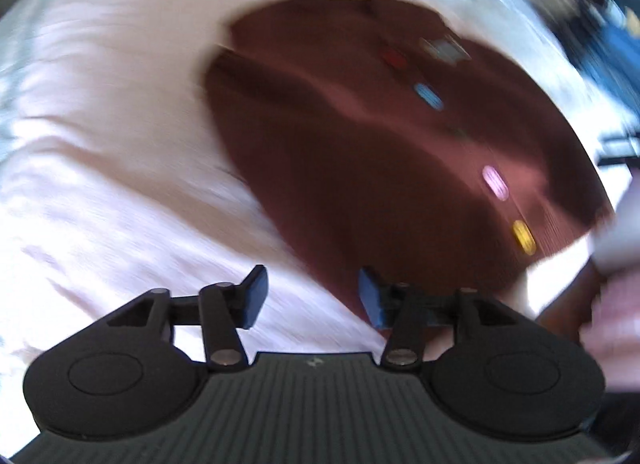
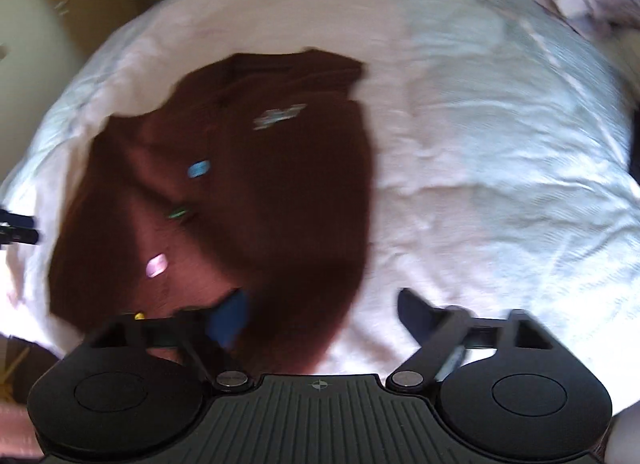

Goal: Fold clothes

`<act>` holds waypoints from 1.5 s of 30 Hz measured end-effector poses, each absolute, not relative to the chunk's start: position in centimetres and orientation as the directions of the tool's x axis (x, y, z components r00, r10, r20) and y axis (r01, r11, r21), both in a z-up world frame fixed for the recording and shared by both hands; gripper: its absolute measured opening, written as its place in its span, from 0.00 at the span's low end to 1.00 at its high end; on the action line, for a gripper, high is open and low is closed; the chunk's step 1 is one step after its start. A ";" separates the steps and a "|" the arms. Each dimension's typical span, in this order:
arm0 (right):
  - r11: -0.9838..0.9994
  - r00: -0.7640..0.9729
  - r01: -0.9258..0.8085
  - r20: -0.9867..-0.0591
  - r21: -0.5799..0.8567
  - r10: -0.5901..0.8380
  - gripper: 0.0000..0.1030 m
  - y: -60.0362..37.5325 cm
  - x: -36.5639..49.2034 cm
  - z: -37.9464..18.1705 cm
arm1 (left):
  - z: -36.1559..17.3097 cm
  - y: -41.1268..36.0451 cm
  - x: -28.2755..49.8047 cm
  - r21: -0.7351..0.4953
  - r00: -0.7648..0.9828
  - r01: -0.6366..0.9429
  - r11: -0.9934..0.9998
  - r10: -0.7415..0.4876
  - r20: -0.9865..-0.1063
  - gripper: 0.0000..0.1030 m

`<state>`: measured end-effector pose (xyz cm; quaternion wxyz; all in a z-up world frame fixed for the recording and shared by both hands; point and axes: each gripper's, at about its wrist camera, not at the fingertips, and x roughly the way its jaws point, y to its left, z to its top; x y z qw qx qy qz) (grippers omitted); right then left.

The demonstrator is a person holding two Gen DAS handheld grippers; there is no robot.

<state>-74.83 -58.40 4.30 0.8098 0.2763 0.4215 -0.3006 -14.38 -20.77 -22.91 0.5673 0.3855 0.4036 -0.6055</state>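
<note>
- The bed [image 2: 500, 135], under a rumpled pale pink sheet, fills both views.
- A maroon cardigan [image 2: 280, 191] lies on the sheet, left of centre in the right wrist view, with a sleeve lying across its front and a row of coloured buttons [image 2: 199, 169] running down it: blue, green, pink, yellow.
- The left gripper [image 1: 312, 296] hovers at the cardigan's near edge, fingers [image 1: 256, 296] spread wide with nothing between them.
- The right gripper [image 2: 324, 316] hangs over the near hem, fingers [image 2: 230, 318] likewise wide apart and holding nothing.
- Both views are motion-blurred.

A maroon cardigan [image 2: 248, 191] lies on the bed [image 2: 500, 167].
</note>
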 end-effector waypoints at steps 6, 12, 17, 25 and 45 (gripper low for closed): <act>0.578 0.487 0.760 -0.849 0.298 -0.203 0.85 -55.2 -72.7 -0.2 | -27.1 -20.7 -15.5 -0.169 -0.150 0.985 0.030 -0.331 -0.932 0.57; 0.291 0.579 0.803 -0.798 0.521 -0.168 0.07 -56.4 -76.6 -2.6 | -26.3 -20.9 -13.8 -0.311 -0.266 0.948 0.073 -0.358 -0.895 0.04; 0.407 0.480 0.842 -0.837 0.355 -0.262 0.07 -56.5 -79.1 4.4 | -19.3 -18.6 -13.8 -0.236 -0.233 0.971 -0.038 -0.369 -0.900 0.03; 0.373 0.221 0.920 -0.946 0.121 -0.236 0.08 -55.8 -81.5 0.6 | -23.8 -17.3 -13.6 -0.160 -0.154 0.987 0.026 -0.146 -0.977 0.10; 0.966 0.519 0.252 -0.850 0.052 -0.090 0.71 -35.7 -43.9 -6.8 | -22.9 -23.6 -0.5 -0.143 -0.173 0.984 -0.103 -0.412 -0.894 0.40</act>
